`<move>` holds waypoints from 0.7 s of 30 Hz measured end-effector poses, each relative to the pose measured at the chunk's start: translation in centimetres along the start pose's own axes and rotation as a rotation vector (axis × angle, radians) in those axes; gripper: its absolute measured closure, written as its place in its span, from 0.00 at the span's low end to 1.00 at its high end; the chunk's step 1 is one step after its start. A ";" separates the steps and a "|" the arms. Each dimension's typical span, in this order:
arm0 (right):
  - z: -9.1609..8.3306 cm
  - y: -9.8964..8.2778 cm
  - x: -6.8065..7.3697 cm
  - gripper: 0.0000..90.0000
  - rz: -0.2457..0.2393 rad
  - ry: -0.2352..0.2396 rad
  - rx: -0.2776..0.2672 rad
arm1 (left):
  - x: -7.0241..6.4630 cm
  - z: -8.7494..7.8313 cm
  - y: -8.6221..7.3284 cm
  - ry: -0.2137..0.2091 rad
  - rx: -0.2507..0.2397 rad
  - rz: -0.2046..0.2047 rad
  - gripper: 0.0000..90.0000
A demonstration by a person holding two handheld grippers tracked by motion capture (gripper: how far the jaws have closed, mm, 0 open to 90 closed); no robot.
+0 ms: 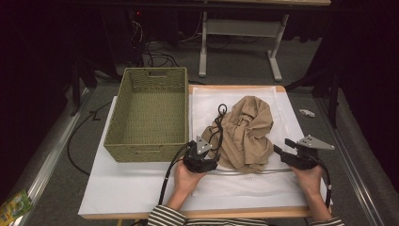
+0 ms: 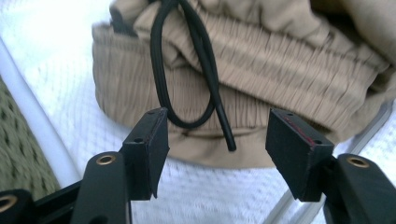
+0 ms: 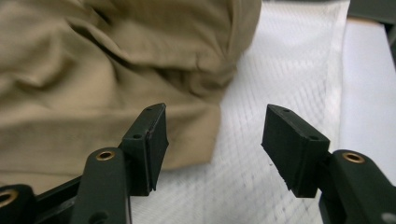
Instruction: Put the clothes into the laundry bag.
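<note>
A crumpled tan garment point(image 1: 247, 132) with an elastic waistband point(image 2: 280, 60) lies on a white mesh sheet point(image 1: 287, 110) on the table. Its black drawstring point(image 1: 220, 117) loops over the waistband, and the cord's end point(image 2: 229, 142) hangs in the gap ahead of my left gripper's jaws. My left gripper point(image 1: 215, 162) point(image 2: 217, 135) is at the garment's near left edge, open, with nothing pinched. My right gripper point(image 1: 282, 146) point(image 3: 215, 135) sits at the near right edge, open; the tan cloth point(image 3: 116, 60) reaches its left jaw, and mesh lies under the gap.
A green woven basket point(image 1: 141, 153) stands empty to the left of the mesh sheet, close to my left hand. White paper point(image 1: 117, 188) covers the tabletop. A small white object point(image 1: 307, 112) lies off the table's right side. Cables run on the floor behind.
</note>
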State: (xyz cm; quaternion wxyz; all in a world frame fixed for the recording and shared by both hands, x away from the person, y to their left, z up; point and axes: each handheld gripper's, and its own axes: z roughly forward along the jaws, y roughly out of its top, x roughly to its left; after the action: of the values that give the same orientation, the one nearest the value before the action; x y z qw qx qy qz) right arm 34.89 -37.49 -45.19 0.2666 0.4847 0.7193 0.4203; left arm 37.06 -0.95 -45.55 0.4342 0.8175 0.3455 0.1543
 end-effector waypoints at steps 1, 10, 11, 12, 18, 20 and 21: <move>-0.3 0.3 0.2 0.42 0.000 0.011 -0.005 | 0.0 0.1 -0.2 -0.004 0.001 -0.004 0.44; 0.6 3.8 4.2 0.33 -0.097 0.180 -0.020 | -0.2 0.3 -2.0 0.020 0.012 0.010 0.44; 0.9 4.2 4.7 0.32 -0.111 0.193 -0.015 | -0.2 0.3 -2.0 0.018 0.017 0.009 0.43; 1.3 4.5 5.0 0.31 -0.117 0.201 -0.011 | -0.2 0.3 -2.1 0.020 0.019 0.012 0.43; 4.4 5.6 7.3 0.24 -0.185 0.234 0.087 | -0.7 1.0 -2.6 0.004 0.030 0.018 0.42; 5.5 5.6 8.1 0.22 -0.194 0.229 0.118 | -1.0 1.1 -2.5 0.014 0.044 0.038 0.42; 5.9 5.6 8.3 0.22 -0.200 0.229 0.126 | -1.0 1.1 -2.5 0.015 0.043 0.045 0.42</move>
State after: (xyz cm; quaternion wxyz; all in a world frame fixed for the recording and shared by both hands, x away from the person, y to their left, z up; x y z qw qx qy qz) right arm 39.01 -26.80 -43.15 0.1922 0.3755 0.8145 0.3983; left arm 35.84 -1.37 -48.20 0.4101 0.8331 0.3335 0.1627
